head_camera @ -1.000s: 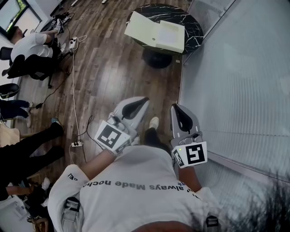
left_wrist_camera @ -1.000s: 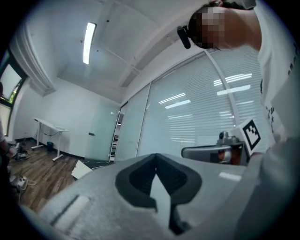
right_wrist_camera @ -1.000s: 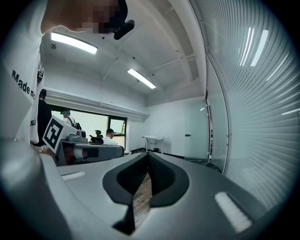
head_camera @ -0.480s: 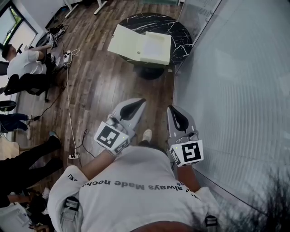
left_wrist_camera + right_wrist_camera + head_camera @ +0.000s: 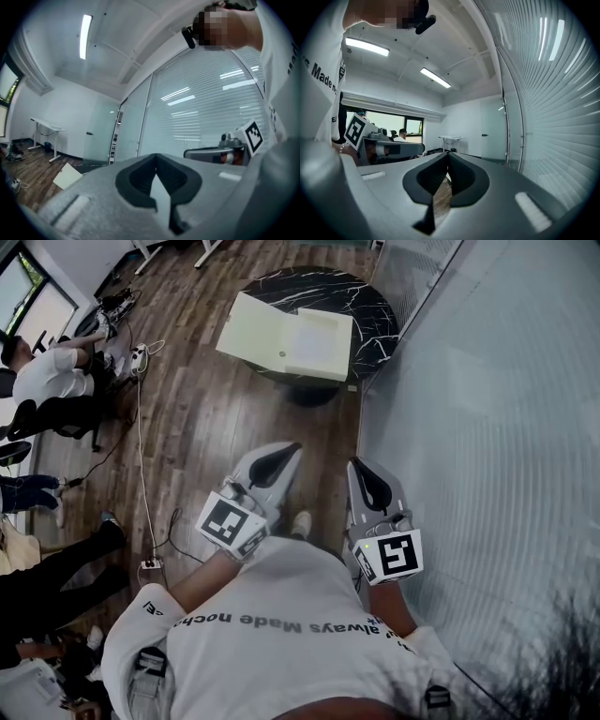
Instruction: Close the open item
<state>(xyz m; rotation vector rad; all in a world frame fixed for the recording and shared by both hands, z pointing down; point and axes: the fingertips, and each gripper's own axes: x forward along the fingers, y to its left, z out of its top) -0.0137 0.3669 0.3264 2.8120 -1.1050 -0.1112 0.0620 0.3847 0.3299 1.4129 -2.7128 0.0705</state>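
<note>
Fingers together above wooden floor, marble table ahead

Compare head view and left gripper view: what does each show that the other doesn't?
Head view only: marker cube of the left gripper, a seated person, the open box's inside.
Left gripper view only: ceiling light, frosted door.
Both: the box ahead, the glass wall, the left gripper and right gripper side by side.
</note>
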